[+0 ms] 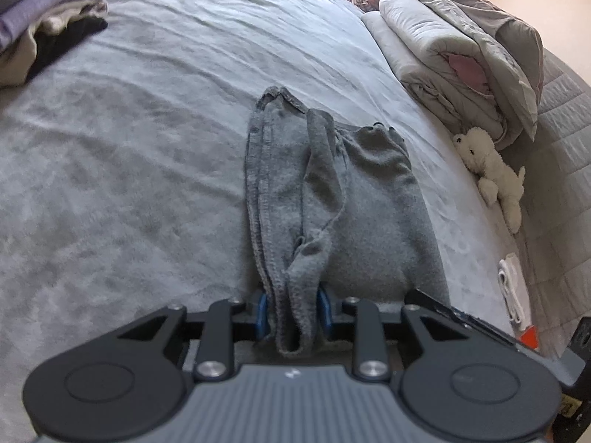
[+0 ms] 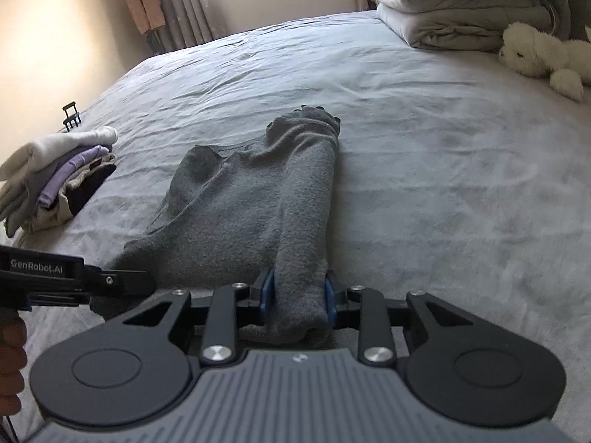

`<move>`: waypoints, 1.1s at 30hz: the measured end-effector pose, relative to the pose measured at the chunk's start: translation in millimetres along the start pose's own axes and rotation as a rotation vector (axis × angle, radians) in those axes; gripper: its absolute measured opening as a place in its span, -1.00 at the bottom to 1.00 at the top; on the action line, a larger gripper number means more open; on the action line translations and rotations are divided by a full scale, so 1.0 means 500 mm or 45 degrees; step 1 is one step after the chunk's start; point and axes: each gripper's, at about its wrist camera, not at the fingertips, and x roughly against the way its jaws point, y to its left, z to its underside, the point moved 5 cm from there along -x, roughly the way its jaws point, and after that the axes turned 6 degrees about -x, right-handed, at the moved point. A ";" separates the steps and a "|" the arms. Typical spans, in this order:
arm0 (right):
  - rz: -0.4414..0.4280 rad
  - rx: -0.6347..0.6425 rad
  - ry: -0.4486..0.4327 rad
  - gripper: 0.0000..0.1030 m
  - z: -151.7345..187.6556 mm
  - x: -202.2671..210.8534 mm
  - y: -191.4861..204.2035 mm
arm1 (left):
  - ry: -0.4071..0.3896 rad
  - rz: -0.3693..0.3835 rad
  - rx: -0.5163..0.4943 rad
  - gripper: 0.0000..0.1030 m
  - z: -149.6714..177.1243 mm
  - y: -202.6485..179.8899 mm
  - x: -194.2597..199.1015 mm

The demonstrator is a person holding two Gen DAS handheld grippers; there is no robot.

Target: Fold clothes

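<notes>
A grey knit garment (image 1: 354,192) lies lengthwise on the bed, partly folded, with a hemmed edge along its left side. My left gripper (image 1: 292,312) is shut on the bunched near-left corner of it, cloth filling the gap between the blue pads (image 1: 262,313). In the right wrist view the same grey garment (image 2: 258,199) stretches away from me. My right gripper (image 2: 300,301) is shut on its near-right corner, a thick roll of cloth between the pads. The left gripper's body (image 2: 74,280) shows at the left edge, held by a hand (image 2: 11,361).
A stack of folded clothes (image 2: 62,173) sits at the bed's left side; it appears again as the stack (image 1: 48,14). Folded duvets (image 1: 461,48) and a white plush toy (image 1: 491,177) lie to the right. The grey bedsheet (image 2: 443,184) spreads around. Curtains and a window stand beyond.
</notes>
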 end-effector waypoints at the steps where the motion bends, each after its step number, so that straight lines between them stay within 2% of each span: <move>1: -0.005 -0.011 0.004 -0.42 -0.001 -0.001 -0.003 | 0.000 0.006 0.007 -0.41 0.001 0.001 -0.003; 10: 0.005 -0.027 -0.001 -0.42 0.001 0.000 0.001 | -0.075 -0.013 -0.031 -0.39 0.009 -0.019 -0.014; 14: 0.012 -0.030 -0.009 -0.42 0.000 0.000 0.002 | -0.092 -0.046 -0.081 -0.56 0.012 -0.032 -0.013; 20: 0.105 0.192 -0.094 -0.48 0.007 0.015 0.044 | -0.138 -0.136 -0.216 -0.65 0.020 -0.069 0.000; 26: 0.203 0.395 -0.168 -0.51 0.018 0.016 0.070 | -0.158 -0.087 -0.166 -0.66 0.020 -0.069 0.008; 33: 0.238 0.446 -0.192 -0.51 0.025 0.012 0.080 | -0.172 -0.095 -0.157 -0.66 0.023 -0.079 0.012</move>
